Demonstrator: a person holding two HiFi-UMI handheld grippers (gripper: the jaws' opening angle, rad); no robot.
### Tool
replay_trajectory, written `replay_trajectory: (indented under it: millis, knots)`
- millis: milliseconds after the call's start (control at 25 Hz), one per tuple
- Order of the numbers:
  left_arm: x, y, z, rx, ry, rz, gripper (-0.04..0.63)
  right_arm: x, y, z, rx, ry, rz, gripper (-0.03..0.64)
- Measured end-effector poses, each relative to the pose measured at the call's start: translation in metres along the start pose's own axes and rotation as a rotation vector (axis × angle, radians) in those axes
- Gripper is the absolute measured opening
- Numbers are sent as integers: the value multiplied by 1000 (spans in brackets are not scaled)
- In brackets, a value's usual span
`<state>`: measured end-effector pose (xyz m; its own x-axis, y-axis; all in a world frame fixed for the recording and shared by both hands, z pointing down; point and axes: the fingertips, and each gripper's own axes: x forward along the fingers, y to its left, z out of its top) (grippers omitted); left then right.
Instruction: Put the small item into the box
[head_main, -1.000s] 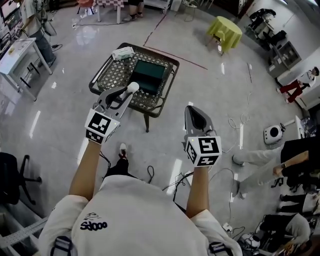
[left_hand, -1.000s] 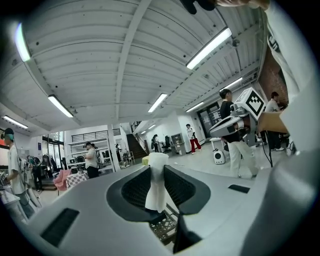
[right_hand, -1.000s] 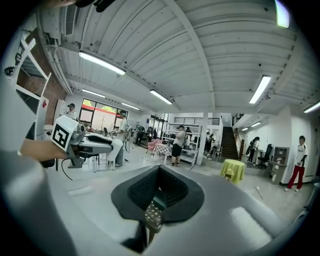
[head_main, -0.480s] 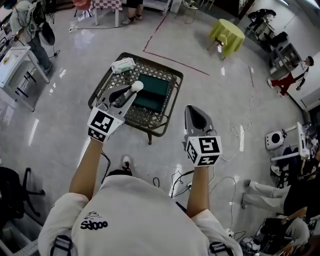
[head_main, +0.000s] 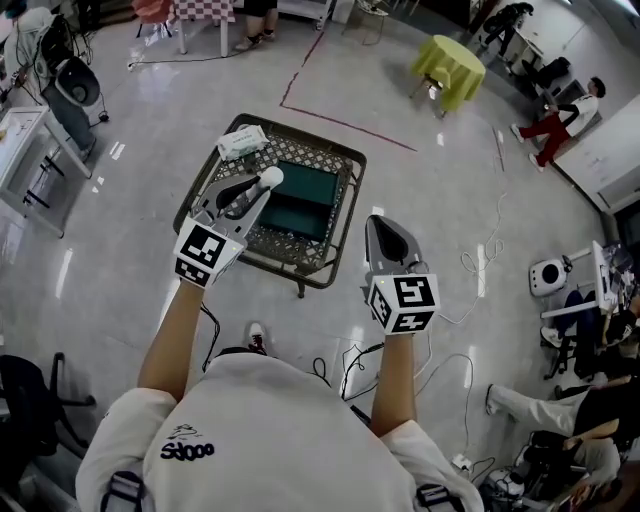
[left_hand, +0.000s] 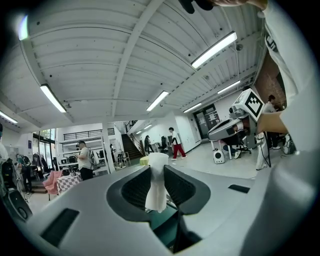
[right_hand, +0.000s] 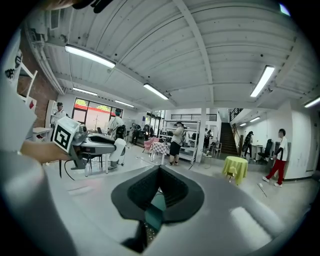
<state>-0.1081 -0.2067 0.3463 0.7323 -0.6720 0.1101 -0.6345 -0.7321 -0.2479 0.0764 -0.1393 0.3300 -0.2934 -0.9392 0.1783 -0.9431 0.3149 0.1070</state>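
My left gripper (head_main: 257, 186) is shut on a small white bottle-shaped item (head_main: 268, 177), held above the near left part of a low table (head_main: 300, 281) with a patterned top. In the left gripper view the white item (left_hand: 156, 181) stands upright between the dark pads. A dark green open box (head_main: 300, 196) lies on the table, just right of the held item. My right gripper (head_main: 384, 222) hovers off the table's right corner with its jaws together and nothing in them; its pads (right_hand: 172, 192) meet at the tip.
A white packet (head_main: 242, 142) lies on the table's far left corner. Around it is glossy floor with cables (head_main: 478, 252), a yellow-draped round table (head_main: 447, 63), a white desk (head_main: 22, 135) at the left and a person in red trousers (head_main: 552, 122) far right.
The table and box have drawn nearer and sit lower in the head view. Both grippers keep the same pose, the left still gripping the white item.
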Motion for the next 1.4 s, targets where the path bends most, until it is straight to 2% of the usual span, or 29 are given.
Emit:
replay_trajectory:
  millis: [440, 720, 1040, 1400]
  knots:
    - [38, 8, -20, -5, 57, -79, 89, 33, -22, -16, 49, 36, -30, 11]
    - [77, -1, -66, -39, 198, -118, 91, 49, -53, -43, 75, 88, -8, 11]
    - [125, -6, -126, -100, 323, -84, 90, 71, -91, -106, 112, 209, 39, 11]
    - [165, -20, -202, -103, 497, -130, 91, 97, -108, -151, 163, 281, 73, 11]
